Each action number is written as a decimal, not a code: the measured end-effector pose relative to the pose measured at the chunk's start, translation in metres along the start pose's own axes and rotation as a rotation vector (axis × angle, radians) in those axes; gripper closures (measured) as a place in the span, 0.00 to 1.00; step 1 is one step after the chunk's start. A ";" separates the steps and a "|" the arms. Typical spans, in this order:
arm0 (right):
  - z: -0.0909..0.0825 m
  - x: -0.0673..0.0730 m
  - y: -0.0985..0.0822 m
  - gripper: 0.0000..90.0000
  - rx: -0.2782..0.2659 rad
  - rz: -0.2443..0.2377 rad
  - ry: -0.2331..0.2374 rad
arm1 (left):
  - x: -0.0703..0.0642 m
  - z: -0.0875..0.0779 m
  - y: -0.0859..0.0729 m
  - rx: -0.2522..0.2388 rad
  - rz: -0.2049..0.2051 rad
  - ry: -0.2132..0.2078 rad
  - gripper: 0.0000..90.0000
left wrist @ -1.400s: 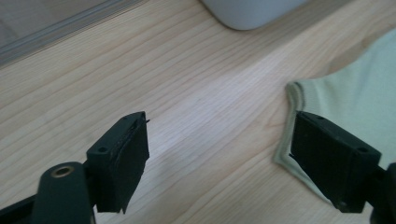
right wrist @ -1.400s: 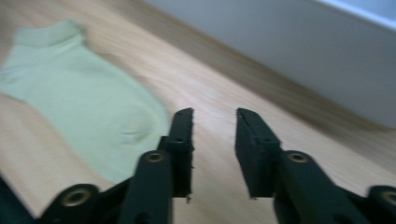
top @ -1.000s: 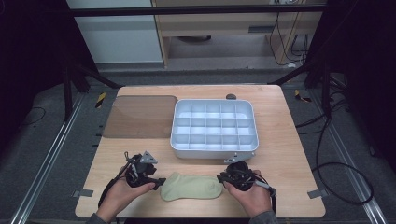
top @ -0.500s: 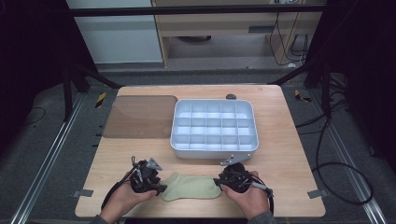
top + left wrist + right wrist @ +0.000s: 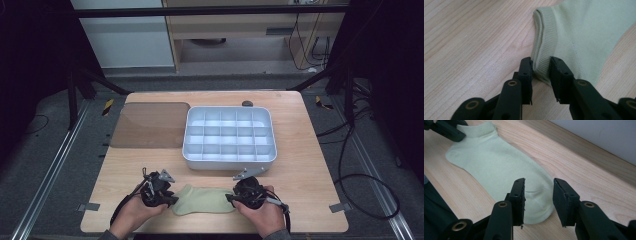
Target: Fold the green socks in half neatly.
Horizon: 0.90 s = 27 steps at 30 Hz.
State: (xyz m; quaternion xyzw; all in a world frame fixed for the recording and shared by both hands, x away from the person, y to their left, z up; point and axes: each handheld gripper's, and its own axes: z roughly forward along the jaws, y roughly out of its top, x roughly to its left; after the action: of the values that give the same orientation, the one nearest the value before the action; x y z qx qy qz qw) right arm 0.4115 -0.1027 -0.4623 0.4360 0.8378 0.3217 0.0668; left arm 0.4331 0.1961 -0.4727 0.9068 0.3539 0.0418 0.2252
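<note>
At the near edge of the worktop [image 5: 300,165], in the high view, the person's two hands are coming in from the bottom, their forearms cut off by the frame. The hands are covering much of each tool, so the jaws are hard to make out from above.

The left tool [image 5: 541,72] is sitting at the cuff end of a pale green sock [image 5: 202,200]. In the left gripper view its jaws have just been closing, and the ribbed cuff is standing between them with the pads pressing on its folded edge. The rest of the sock is running out of that frame at the top right.

The right tool [image 5: 539,195] is at the toe end. In the right gripper view its jaws have just been opening; they are standing apart over the toe, the sock lying flat beneath them and not pinched. The left tool is showing at the top left corner there, cut off by the frame.

The sock is lying flat on the worktop between the two hands, a short ankle sock with a ribbed band and a faint toe seam.

Farther off, a white tray [image 5: 228,159] of small compartments is standing mid-worktop, with a brown sheet [image 5: 150,125] beside it on the left. A small dark thing behind the tray is too small to tell.
</note>
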 end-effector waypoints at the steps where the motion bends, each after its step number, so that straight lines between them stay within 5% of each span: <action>1: 0.000 0.000 -0.001 0.68 0.001 -0.002 -0.006 | 0.000 0.000 0.000 0.000 0.002 -0.002 0.82; 9: 0.010 -0.001 -0.007 0.62 0.038 0.011 -0.056 | -0.001 0.000 0.001 0.000 0.014 -0.005 0.88; 20: 0.020 0.004 -0.007 0.67 0.083 0.002 -0.066 | 0.000 0.001 0.001 -0.009 0.017 -0.009 0.89; 27: 0.019 0.006 -0.006 0.86 0.095 -0.030 -0.058 | 0.001 0.001 0.000 -0.017 0.021 -0.007 0.90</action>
State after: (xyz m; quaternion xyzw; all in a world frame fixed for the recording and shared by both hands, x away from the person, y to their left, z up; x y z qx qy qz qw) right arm 0.4111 -0.0911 -0.4799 0.4354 0.8563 0.2676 0.0750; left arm 0.4341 0.1959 -0.4733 0.9087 0.3431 0.0442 0.2338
